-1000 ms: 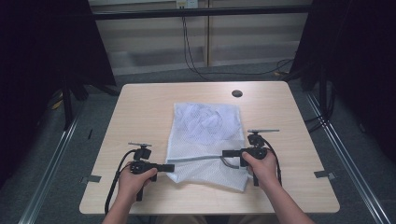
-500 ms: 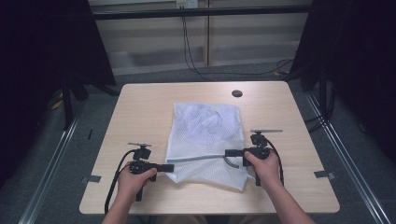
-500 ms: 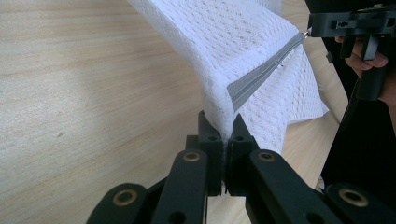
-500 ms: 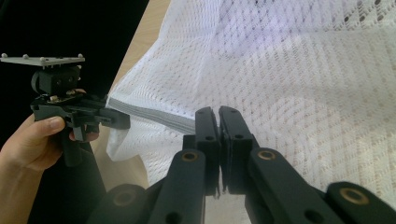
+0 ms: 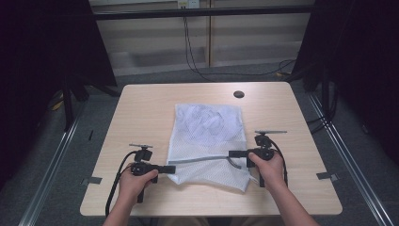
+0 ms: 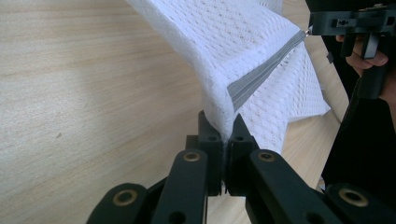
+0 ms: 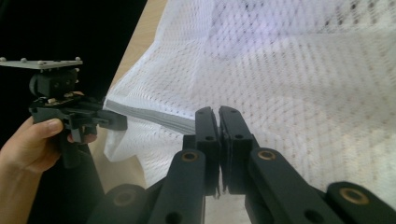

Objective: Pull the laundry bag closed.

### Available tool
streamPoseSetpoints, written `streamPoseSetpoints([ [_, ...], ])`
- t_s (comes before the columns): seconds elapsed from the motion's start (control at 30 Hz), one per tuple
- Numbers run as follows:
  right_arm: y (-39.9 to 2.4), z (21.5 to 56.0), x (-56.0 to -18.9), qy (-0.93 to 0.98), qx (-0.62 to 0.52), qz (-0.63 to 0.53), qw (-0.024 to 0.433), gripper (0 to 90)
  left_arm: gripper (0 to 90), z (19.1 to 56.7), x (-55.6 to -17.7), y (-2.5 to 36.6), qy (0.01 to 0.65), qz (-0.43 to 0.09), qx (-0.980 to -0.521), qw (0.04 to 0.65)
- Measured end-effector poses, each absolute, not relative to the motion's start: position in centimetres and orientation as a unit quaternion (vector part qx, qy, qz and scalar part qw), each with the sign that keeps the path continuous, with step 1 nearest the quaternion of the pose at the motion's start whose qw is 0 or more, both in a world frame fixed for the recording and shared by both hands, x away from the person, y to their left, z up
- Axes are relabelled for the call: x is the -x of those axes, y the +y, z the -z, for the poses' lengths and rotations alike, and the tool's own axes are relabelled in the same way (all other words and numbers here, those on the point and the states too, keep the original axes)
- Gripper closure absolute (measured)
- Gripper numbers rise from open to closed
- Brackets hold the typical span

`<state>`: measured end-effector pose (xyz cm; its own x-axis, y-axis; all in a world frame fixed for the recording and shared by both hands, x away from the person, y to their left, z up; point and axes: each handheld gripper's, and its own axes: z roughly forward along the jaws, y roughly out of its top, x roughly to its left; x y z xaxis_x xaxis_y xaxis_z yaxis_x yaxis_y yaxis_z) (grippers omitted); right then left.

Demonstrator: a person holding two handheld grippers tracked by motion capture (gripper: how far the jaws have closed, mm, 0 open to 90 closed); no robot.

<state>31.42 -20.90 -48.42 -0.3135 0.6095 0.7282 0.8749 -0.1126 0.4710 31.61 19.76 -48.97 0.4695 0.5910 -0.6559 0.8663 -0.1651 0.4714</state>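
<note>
white mesh laundry bag (image 5: 209, 141) with a grey zipper (image 5: 202, 160) lies flat mid-table on the pale wooden table (image 5: 141, 108), its near end lifted between the grippers. the left gripper (image 5: 170, 169) is clamped on the bag's edge at the zipper's end; the right gripper (image 5: 234, 153) looks pinched on the zipper pull. this reads as the zipping step; next, the right should slide along the zipper while the left holds the fabric taut.

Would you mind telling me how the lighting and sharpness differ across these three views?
High view: dim, the sides nearly black, the table evenly lit and slightly soft. Left gripper view: bright, the mesh bag crisp, the left gripper sharp. Right gripper view: the mesh glares pale at right, the right gripper sharp.
</note>
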Motion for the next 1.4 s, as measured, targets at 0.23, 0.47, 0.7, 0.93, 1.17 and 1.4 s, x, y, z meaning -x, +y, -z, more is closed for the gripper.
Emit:
streamPoseSetpoints([
  [0.23,-21.3,48.4,-31.4,-0.648,0.571,0.485,0.136,87.6,88.1,48.9,-31.6,19.8,0.490,0.166,-0.743,0.424],
  [0.47,-21.3,48.3,-31.4,-0.648,0.570,0.485,0.136,87.6,88.1,48.9,-31.6,19.8,0.488,0.164,-0.745,0.425],
  [0.7,-21.8,48.3,-31.4,-0.646,0.575,0.485,0.132,87.6,88.1,48.8,-31.5,20.0,0.490,0.164,-0.745,0.423],
  [0.93,-21.8,48.3,-31.3,-0.645,0.575,0.486,0.133,87.6,88.1,48.9,-31.6,20.0,0.489,0.163,-0.745,0.423],
  [1.17,-22.2,48.2,-31.3,-0.641,0.578,0.487,0.132,87.6,88.1,48.9,-31.6,20.0,0.494,0.165,-0.742,0.422],
  [1.4,-22.4,48.1,-31.3,-0.640,0.579,0.488,0.130,87.6,88.1,48.9,-31.6,20.0,0.489,0.166,-0.746,0.421],
])
